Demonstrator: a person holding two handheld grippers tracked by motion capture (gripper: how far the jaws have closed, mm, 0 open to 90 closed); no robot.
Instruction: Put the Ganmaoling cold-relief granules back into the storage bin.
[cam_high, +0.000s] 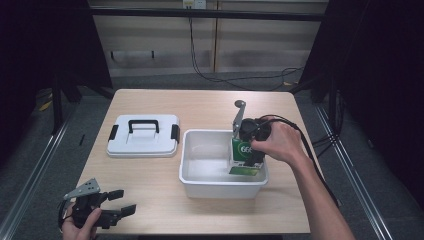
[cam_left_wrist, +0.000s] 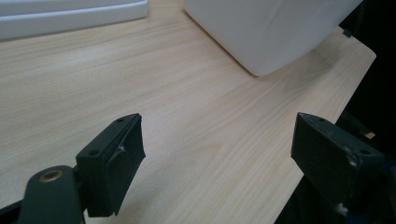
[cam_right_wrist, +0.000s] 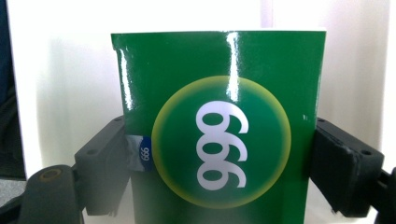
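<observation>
Pale wood worktop (cam_high: 200, 107) carried a white bin (cam_high: 197, 175), where my right gripper (cam_high: 248, 146) was clamped on the green box (cam_right_wrist: 219, 130). I judged it best to keep it upright and lower slowly; my left gripper (cam_left_wrist: 217, 158) lay released, jaws apart.

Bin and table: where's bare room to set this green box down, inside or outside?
Inside the bin, the floor left of the green box is bare; the right gripper crowds the right end. On the table, the far strip behind the lid and bin is free, as is the near edge between the left gripper and the bin.
</observation>
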